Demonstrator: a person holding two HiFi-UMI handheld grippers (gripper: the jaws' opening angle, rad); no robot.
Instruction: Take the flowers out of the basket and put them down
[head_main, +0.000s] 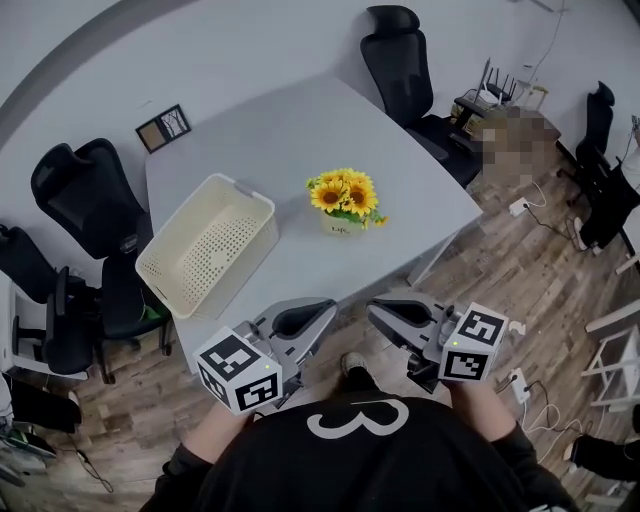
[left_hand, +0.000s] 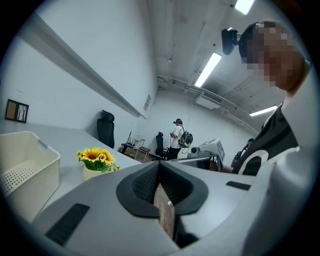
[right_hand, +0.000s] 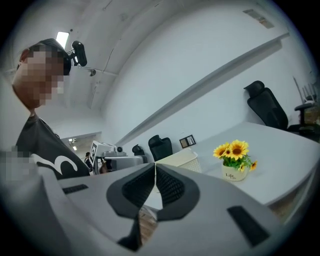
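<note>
Both claws sit off the desk's near edge, close to the person's torso. Left claw (head_main: 327, 306) is shut with nothing in it: in the left gripper view (left_hand: 159, 164) the pads meet, with only floor showing through the slot below them. Right claw (head_main: 373, 309) is the same, closed and empty (right_hand: 155, 165). The tips angle in toward each other in the head view.

Outward from there:
- flowers (head_main: 345, 193) are already out of the basket, upright in a small pot (head_main: 343, 226) on the desk (head_main: 290, 130)
- they lie straight ahead, over the near edge and roughly on the centreline between the two claws (right claw maybe slightly nearer, too close to call)
- their long axis is vertical, so both gripper views see them side-on: left of the jaws for the left claw (left_hand: 95, 156), right of the jaws for the right claw (right_hand: 234, 150)
- basket (head_main: 205, 250) looks empty, on the left-claw side, long axis running diagonally from the near-left desk corner toward the flowers
- basket and pot are near each other but apart, with bare desk between them

My read is that the task is done. Nothing is left to lift out, and both claws stand well clear of the flowers. If a re-grasp were wanted, either claw could go straight forward with a side pinch on the pot.
</note>
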